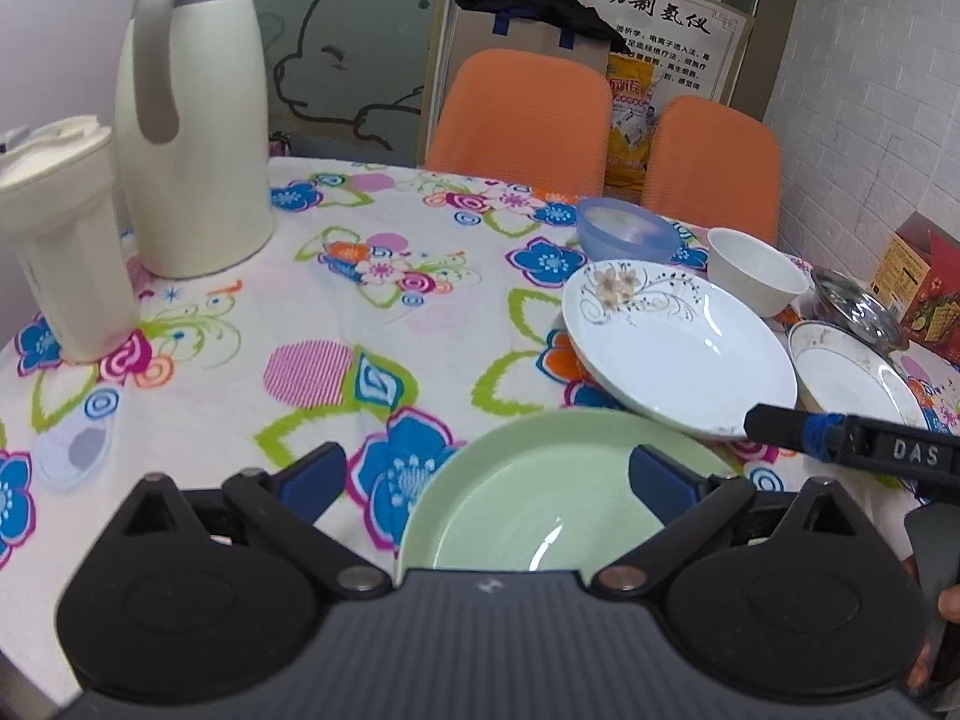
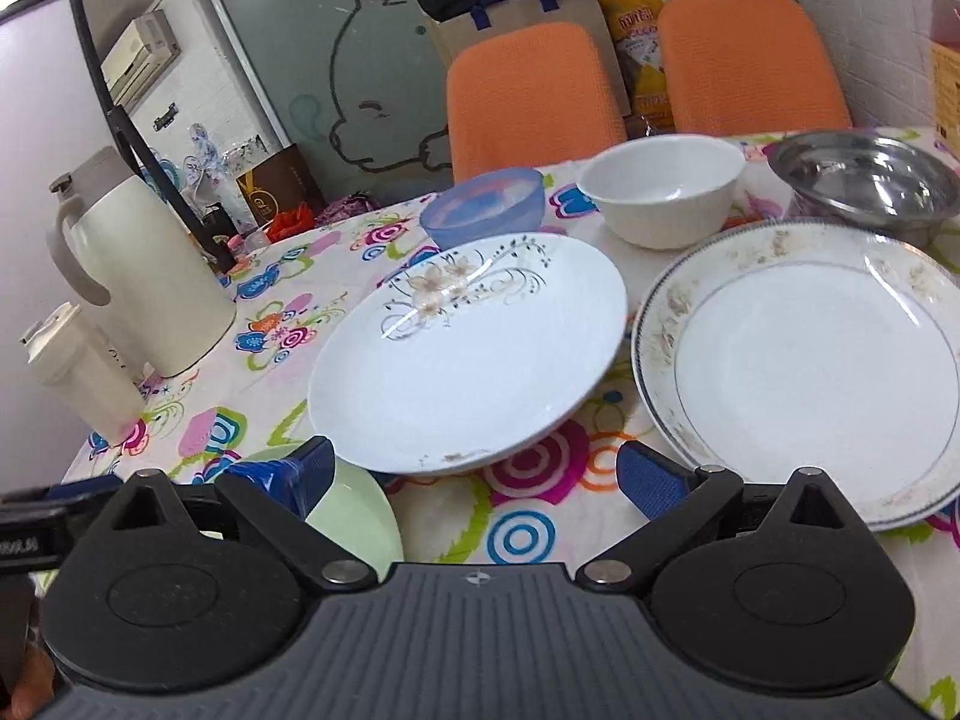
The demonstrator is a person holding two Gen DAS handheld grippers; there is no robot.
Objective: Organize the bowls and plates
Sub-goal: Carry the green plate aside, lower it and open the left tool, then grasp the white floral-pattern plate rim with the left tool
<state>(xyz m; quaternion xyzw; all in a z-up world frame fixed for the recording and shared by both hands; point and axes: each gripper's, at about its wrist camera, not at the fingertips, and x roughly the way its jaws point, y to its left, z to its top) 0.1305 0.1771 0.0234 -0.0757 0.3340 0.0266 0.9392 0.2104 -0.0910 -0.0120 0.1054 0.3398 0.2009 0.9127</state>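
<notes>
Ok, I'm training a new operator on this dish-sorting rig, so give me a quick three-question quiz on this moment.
1. True or false: the left gripper is shut on the green plate.
2. Which item stands closest to the metal bowl? A) the green plate B) the white bowl C) the cream jug
3. How many bowls are on the table?

Key:
1. False. Its fingers are spread wide above the plate.
2. B.
3. Three: the blue bowl, the white bowl and the metal bowl.
</notes>
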